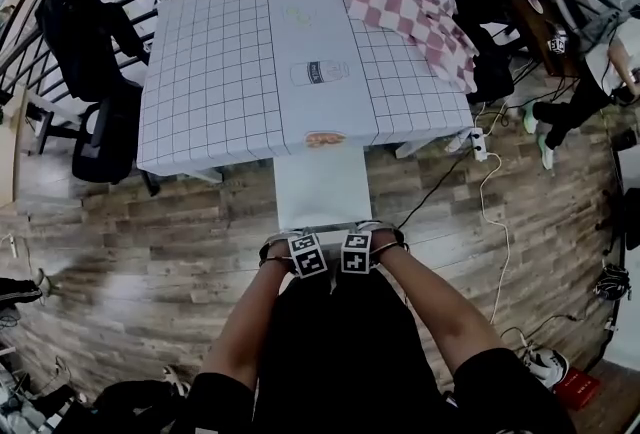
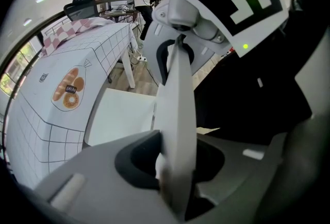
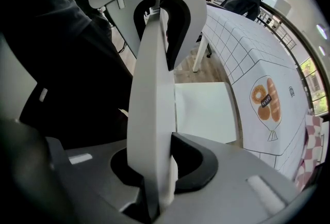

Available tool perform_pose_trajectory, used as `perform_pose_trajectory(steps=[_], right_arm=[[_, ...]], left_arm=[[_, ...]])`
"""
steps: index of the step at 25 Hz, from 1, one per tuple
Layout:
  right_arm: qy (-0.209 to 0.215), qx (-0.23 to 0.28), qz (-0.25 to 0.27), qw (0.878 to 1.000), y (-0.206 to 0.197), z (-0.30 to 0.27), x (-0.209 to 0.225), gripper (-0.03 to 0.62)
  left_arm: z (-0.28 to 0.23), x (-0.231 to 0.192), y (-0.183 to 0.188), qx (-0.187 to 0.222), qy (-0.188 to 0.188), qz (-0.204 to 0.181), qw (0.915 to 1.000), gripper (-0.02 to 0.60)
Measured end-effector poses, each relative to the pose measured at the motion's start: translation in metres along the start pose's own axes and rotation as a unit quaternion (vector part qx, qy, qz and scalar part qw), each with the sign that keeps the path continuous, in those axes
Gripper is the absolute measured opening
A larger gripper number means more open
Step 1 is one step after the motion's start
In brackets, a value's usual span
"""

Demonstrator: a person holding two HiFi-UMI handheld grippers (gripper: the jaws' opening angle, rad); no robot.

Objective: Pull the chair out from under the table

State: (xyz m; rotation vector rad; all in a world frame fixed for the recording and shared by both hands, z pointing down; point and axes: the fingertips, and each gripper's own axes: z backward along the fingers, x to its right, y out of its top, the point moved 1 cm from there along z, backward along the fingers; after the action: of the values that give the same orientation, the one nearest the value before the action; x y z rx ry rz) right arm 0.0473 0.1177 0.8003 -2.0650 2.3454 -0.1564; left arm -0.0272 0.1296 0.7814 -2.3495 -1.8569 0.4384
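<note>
A white chair stands with its seat (image 1: 322,184) partly out from under the table (image 1: 220,72), which wears a white grid cloth. Both grippers sit side by side on the top edge of the chair back, close to my body. My left gripper (image 1: 300,240) is shut on it, and in the left gripper view the white back (image 2: 178,99) runs up between the jaws of that gripper (image 2: 172,166). My right gripper (image 1: 365,236) is shut on the same edge. The right gripper view shows the back (image 3: 152,78) clamped in that gripper (image 3: 154,166), with the seat (image 3: 206,109) beyond.
A red-checked cloth (image 1: 420,17) lies on the table's far right corner. Black office chairs (image 1: 105,122) stand left of the table. A power strip (image 1: 478,144) with a white cable lies on the wood floor at right, near a person's feet (image 1: 540,122). A curved railing rings the area.
</note>
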Motion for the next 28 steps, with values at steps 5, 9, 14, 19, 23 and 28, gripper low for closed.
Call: perform_pose_trajectory(steps=[5,9,14,19,23,28], right_arm=[[-0.001,0.000,0.000,1.000,0.001,0.000,-0.019,0.075],[0.002,0.005,-0.002,1.000,0.001,-0.002,-0.034,0.077],[0.001,0.002,0.002,1.000,-0.002,-0.001,-0.046,0.075],[0.000,0.004,0.004,1.000,-0.002,-0.004,-0.061,0.077],[-0.002,0.006,0.005,1.000,-0.002,-0.002,-0.073,0.075],[0.001,0.005,0.007,1.000,-0.003,-0.002,-0.087,0.075]], left_arm=[[-0.001,0.018,-0.003,0.003,-0.003,0.001,1.0000,0.104],[-0.003,0.033,-0.004,0.004,-0.005,0.001,1.0000,0.104],[-0.005,0.046,-0.004,0.002,-0.003,0.000,1.0000,0.104],[-0.008,0.063,-0.006,0.001,-0.005,-0.001,1.0000,0.104],[-0.009,0.074,-0.006,0.001,-0.005,-0.001,1.0000,0.104],[-0.010,0.087,-0.007,0.002,-0.005,0.001,1.0000,0.104]])
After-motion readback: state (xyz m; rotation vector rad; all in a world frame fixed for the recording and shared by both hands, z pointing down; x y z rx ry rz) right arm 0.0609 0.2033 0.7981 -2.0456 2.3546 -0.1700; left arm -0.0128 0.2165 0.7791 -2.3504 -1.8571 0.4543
